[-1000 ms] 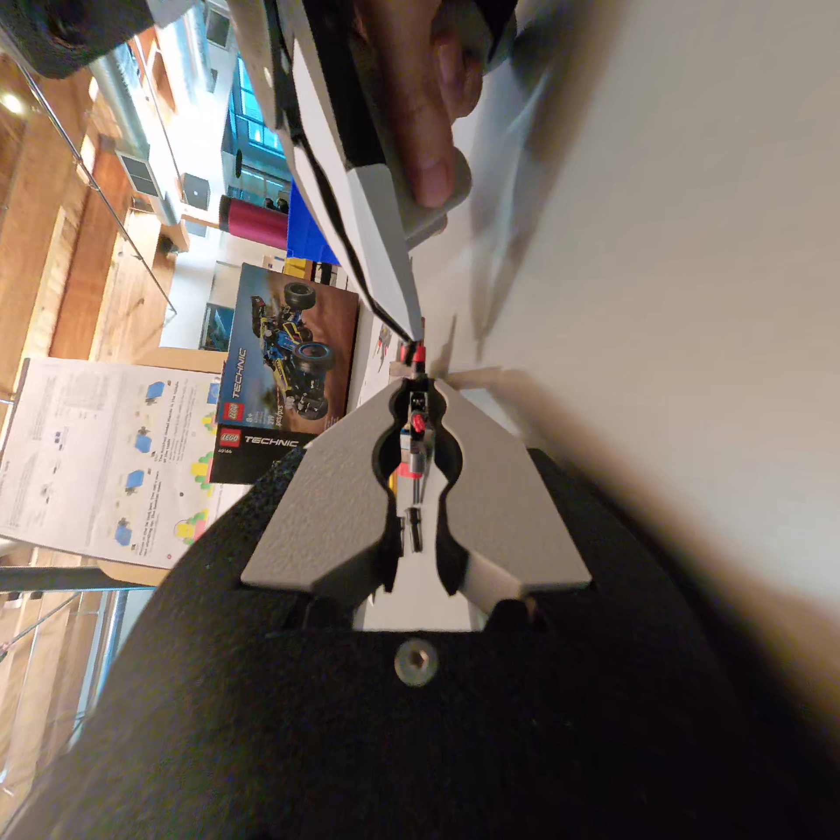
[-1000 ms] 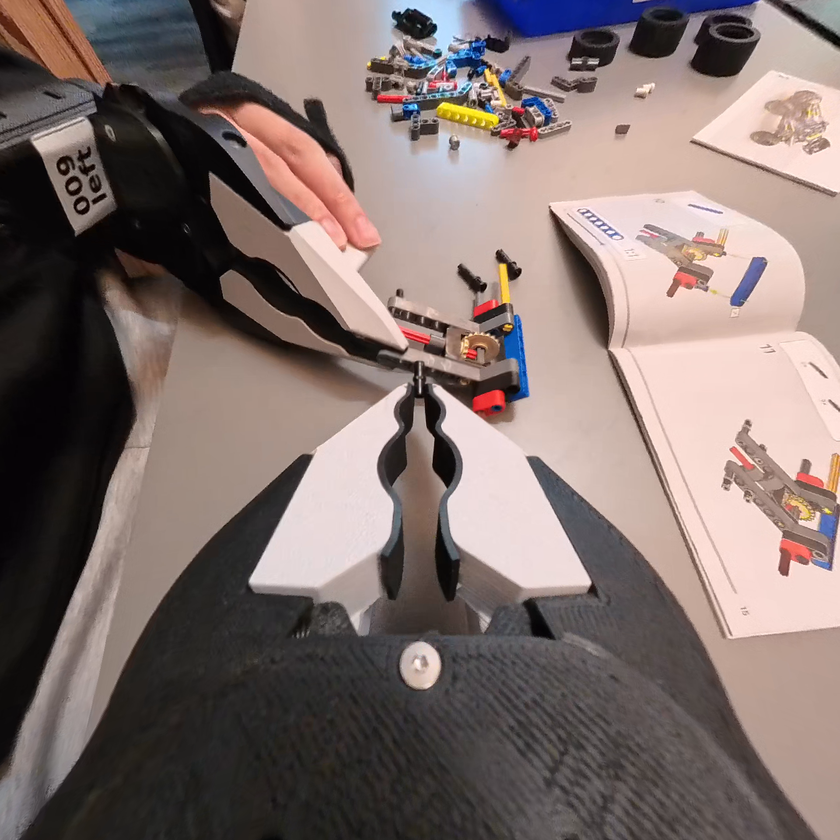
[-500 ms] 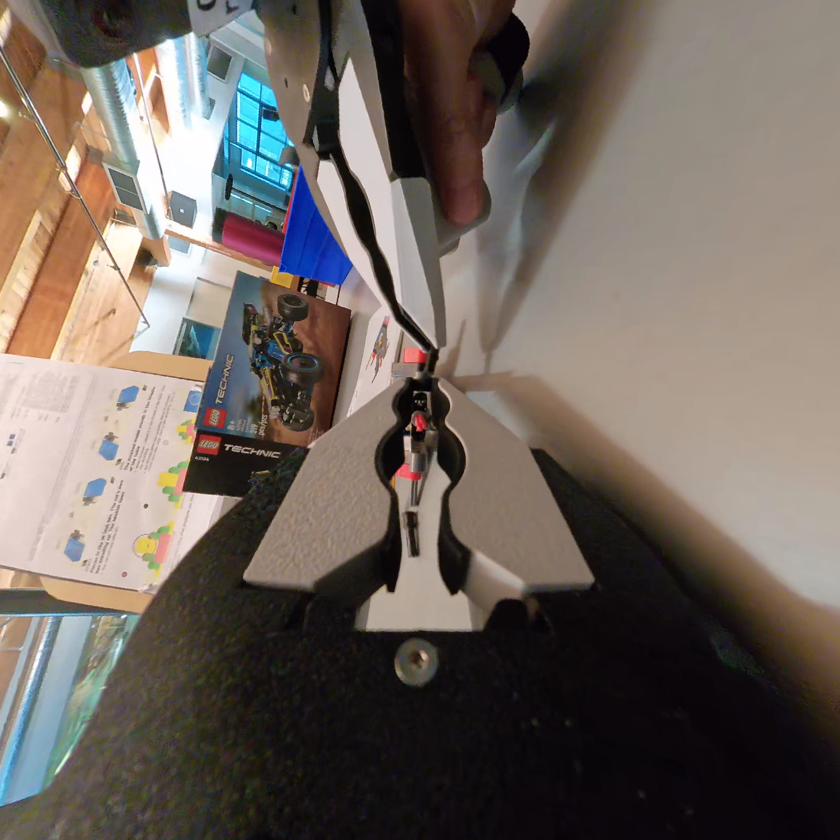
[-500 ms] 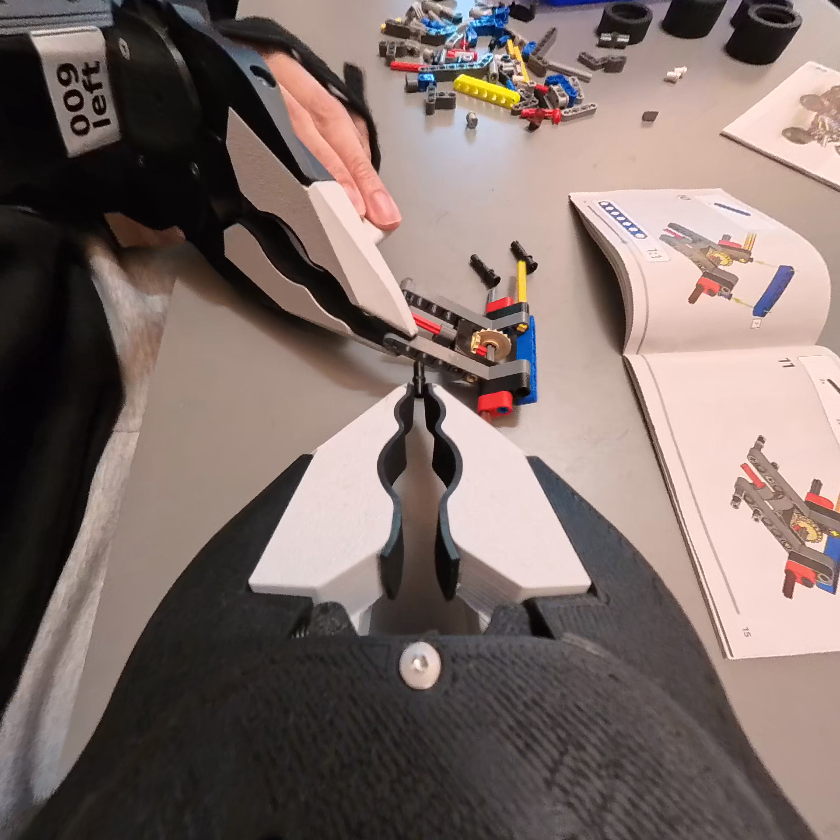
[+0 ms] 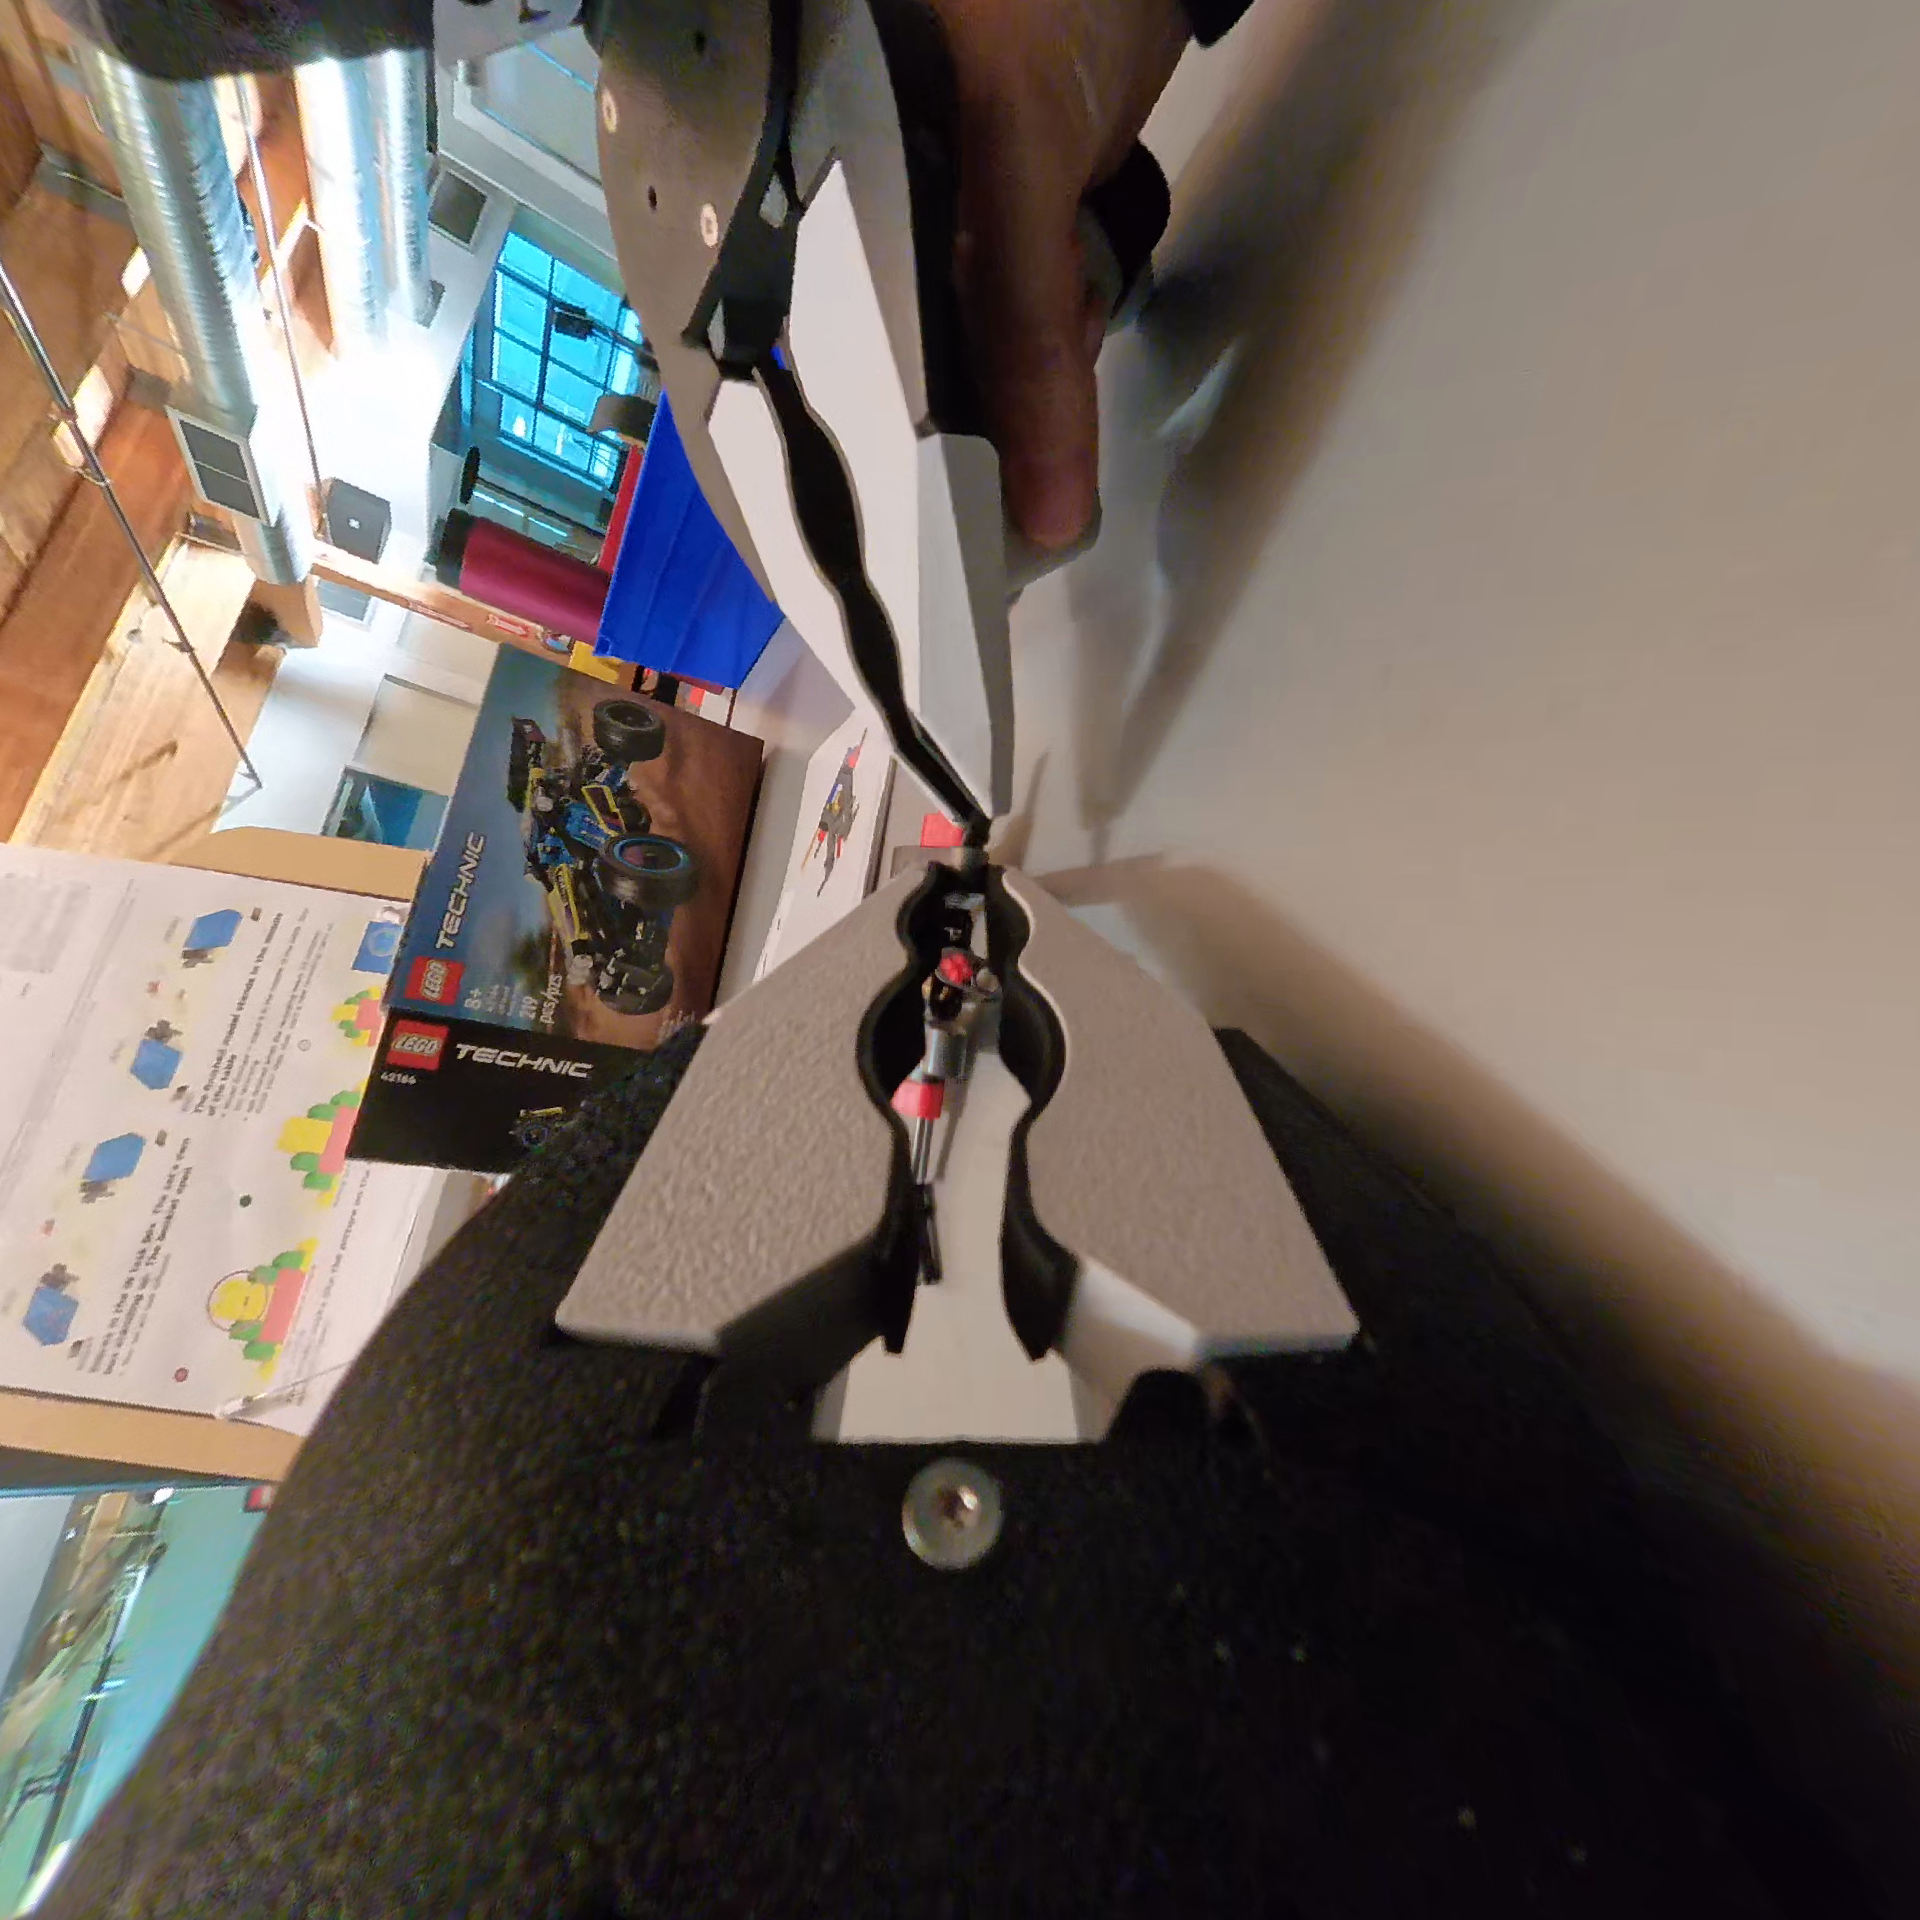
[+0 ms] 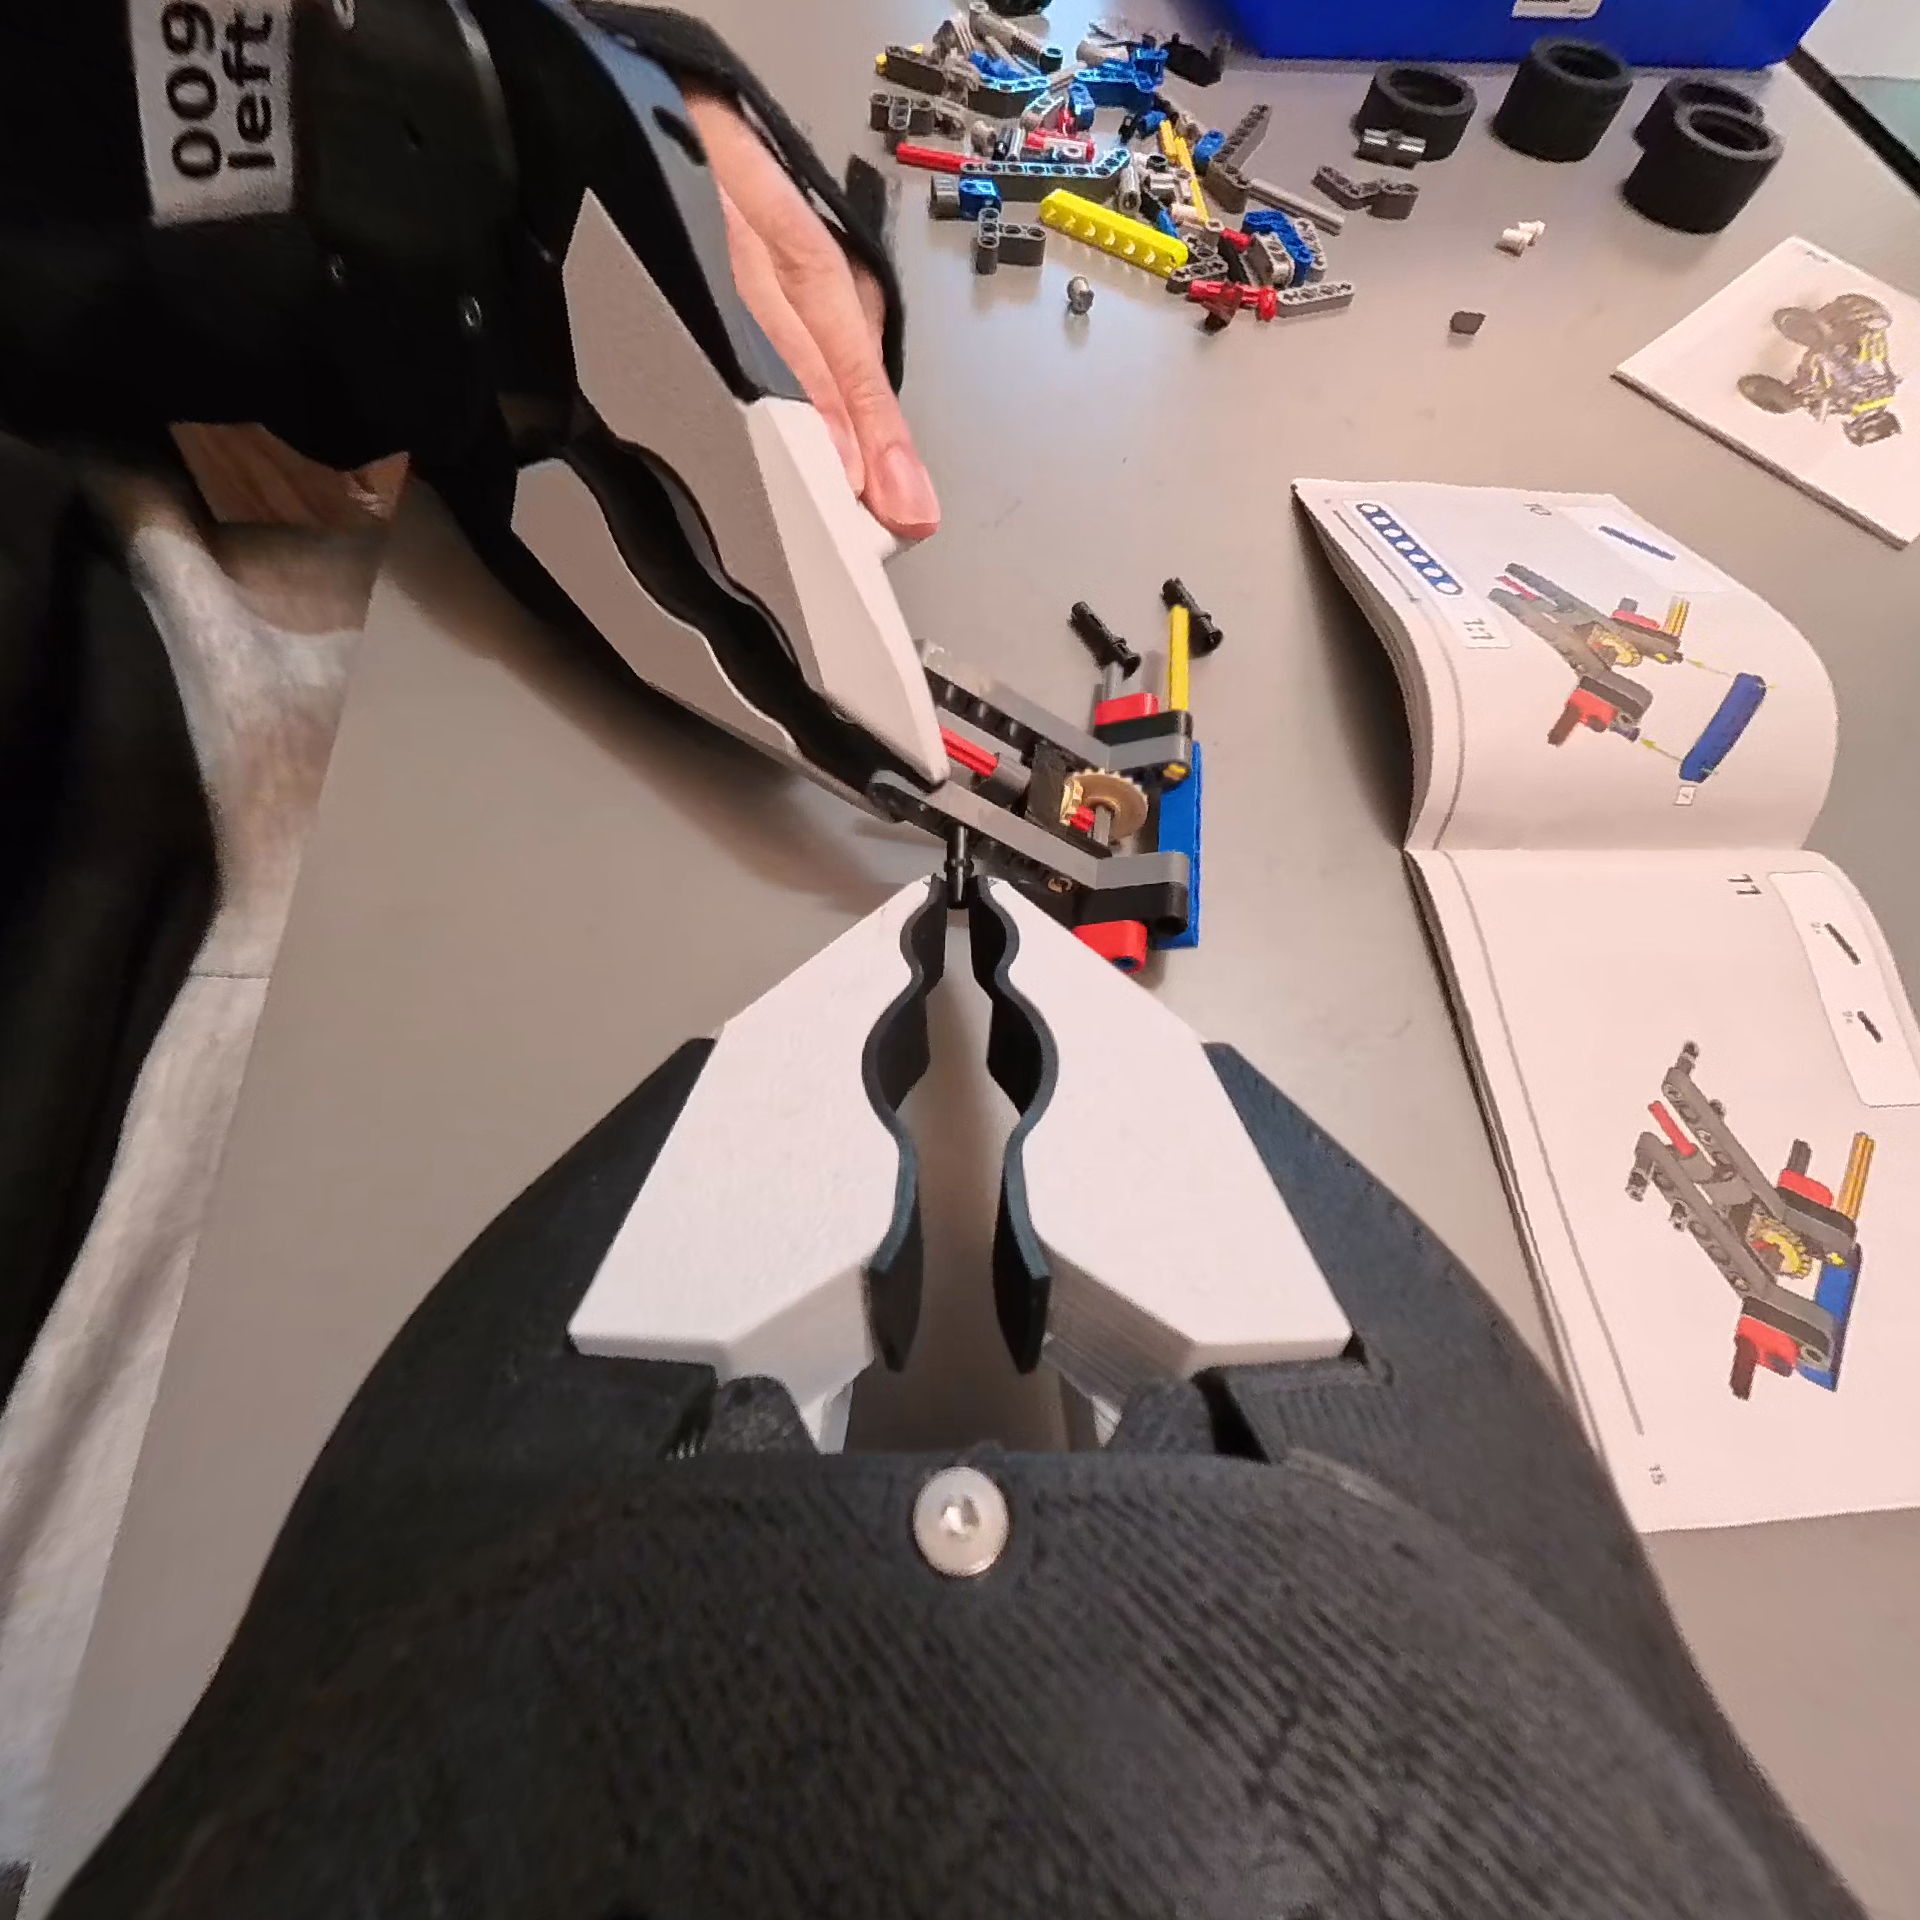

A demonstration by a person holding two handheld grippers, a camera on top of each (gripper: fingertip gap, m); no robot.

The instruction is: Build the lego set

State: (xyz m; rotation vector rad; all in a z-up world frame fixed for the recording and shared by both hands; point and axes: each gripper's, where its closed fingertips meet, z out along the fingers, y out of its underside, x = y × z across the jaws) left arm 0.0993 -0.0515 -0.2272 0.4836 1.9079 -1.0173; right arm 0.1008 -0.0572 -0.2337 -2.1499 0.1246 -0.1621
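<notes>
The partly built Lego assembly [image 6: 1091,810] of grey beams, a tan gear, red parts and a blue beam rests on the grey table [image 6: 582,935]. My left gripper [image 6: 914,774] comes in from the upper left and is shut on the end of one grey beam. In the left wrist view the assembly [image 5: 951,1049] shows edge-on between my left gripper's [image 5: 971,894] fingers. My right gripper [image 6: 958,888] is shut on a small black pin [image 6: 958,850]. The pin's tip touches the side of the near grey beam. The right gripper [image 5: 977,816] also shows from above in the left wrist view.
A pile of loose parts [image 6: 1122,197], black tyres [image 6: 1558,94] and a blue bin [image 6: 1507,26] lie at the far side. Two loose black pins [image 6: 1107,634] lie behind the assembly. An open instruction booklet [image 6: 1662,1039] is on the right. The set's box [image 5: 582,914] stands beyond. Both grippers' tips are close together, under 4 cm apart.
Both grippers stay shut, with the pin held at the beam's side. The right gripper has swung a little more upright and closer in the left wrist view.
</notes>
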